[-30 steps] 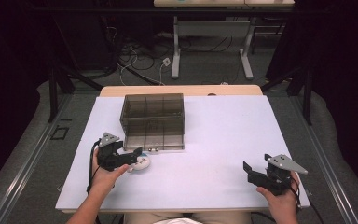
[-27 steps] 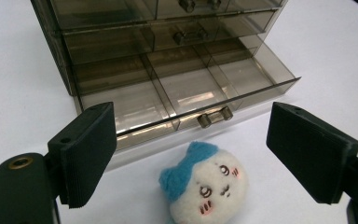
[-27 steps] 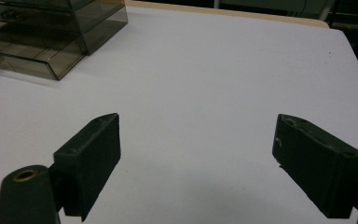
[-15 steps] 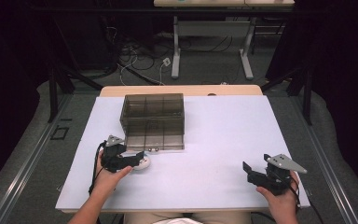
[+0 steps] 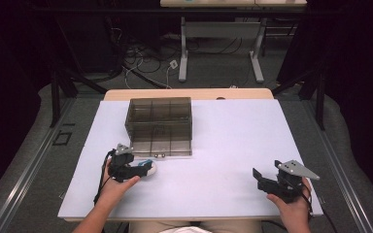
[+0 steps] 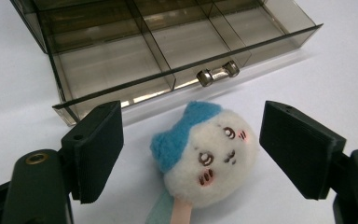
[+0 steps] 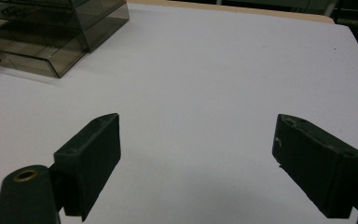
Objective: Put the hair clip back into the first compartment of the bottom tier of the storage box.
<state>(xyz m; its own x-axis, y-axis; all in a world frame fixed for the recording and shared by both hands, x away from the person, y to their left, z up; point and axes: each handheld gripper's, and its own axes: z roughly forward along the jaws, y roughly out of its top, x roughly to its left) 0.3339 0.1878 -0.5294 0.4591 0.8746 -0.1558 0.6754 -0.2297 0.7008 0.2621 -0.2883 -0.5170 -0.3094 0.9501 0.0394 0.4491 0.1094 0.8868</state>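
Between the closing left tongs [image 6: 191,154], not yet touching, lies a plush toy [image 6: 205,161]; right tongs [image 7: 196,163] gape.

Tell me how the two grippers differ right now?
The left gripper has a small plush toy between its jaws, which have just been closing but don't touch it yet; the right gripper has only bare table between its jaws. The left sits by the smoky plastic drawer box; the right sits far off. Both are hand-held, with black jaws.

one plush toy [image 6: 206,158], one drawer box [image 5: 159,125], two claws [image 6: 193,149]
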